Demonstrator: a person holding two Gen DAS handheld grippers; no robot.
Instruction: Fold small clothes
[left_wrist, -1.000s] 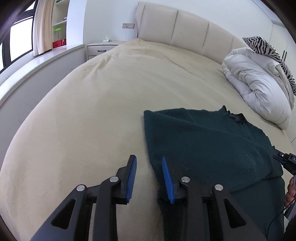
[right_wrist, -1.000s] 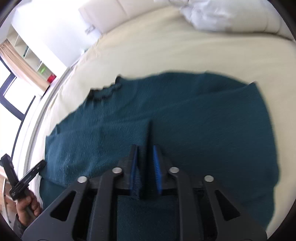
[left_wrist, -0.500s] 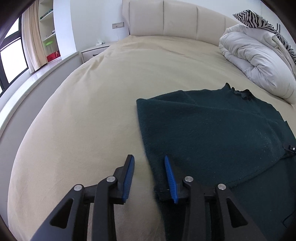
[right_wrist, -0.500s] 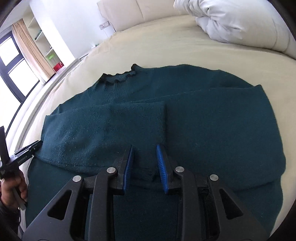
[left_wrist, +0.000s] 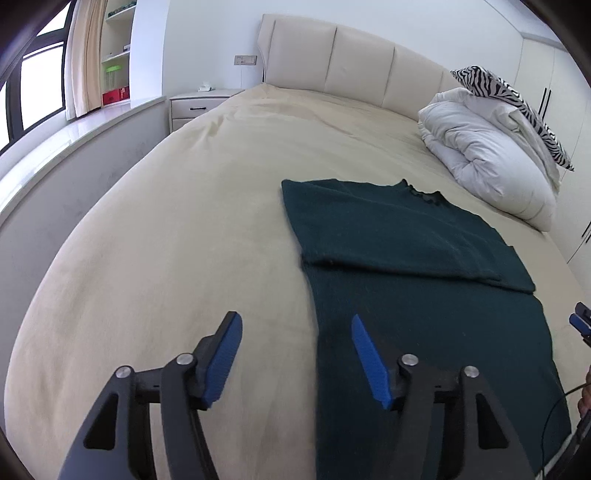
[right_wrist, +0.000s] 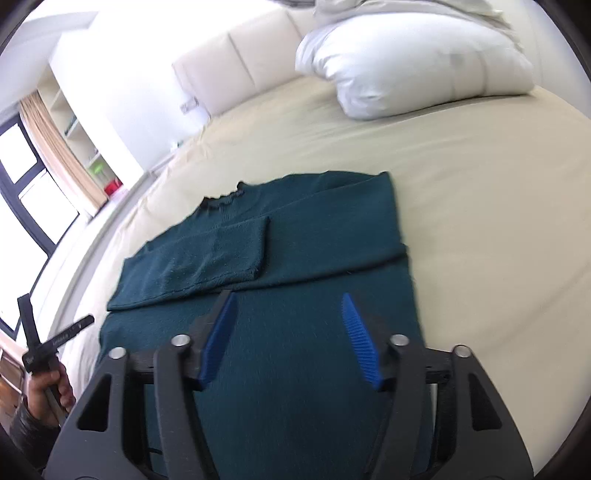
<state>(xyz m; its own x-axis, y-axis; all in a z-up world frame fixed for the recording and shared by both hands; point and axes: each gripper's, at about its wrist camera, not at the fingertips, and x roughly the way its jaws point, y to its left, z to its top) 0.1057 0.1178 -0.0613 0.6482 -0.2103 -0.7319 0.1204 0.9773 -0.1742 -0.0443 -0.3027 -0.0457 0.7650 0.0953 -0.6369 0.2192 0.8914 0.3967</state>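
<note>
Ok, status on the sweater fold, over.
Left tool and right tool: both opening, nothing between the pads. Sweater flat on the bed, sleeves folded across the chest, bottom half not yet folded. Nothing in the way.

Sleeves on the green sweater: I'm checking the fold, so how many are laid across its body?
2. One sleeve lies across the chest from the window side; the other sleeve crosses from the pillow side, partly under the first. More folds may be hidden.

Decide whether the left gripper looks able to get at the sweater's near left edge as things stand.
Probably yes. The left gripper hangs over the sweater edge with fingers opening and empty. Only bare bed lies beside it, nothing between.
</note>
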